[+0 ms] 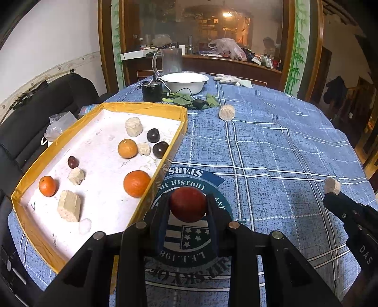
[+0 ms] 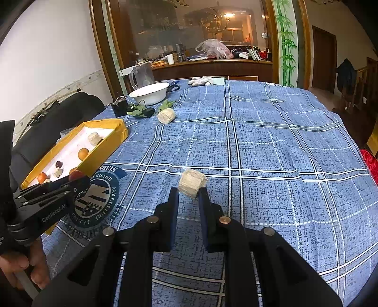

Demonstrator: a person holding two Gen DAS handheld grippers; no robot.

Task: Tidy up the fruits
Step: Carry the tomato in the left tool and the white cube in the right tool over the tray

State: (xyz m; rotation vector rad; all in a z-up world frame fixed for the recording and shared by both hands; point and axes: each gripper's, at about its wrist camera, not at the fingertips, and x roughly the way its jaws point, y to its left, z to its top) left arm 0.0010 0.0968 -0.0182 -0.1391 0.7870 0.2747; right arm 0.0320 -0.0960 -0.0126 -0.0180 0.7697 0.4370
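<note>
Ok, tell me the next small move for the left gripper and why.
Probably carry the round dark-red fruit leftward over the yellow-rimmed cardboard tray and release it. The left gripper is shut on it just outside the tray's near wall, and the oranges and other dark fruits already lie inside.

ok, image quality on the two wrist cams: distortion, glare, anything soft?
Left wrist view: strong fisheye bend, black corners; lamp glare in the glass partition; red fruit in the left gripper is sharp. Right wrist view: same bending, tablecloth grid curves; beige chunk in the right gripper is crisp, background dim and slightly soft.
</note>
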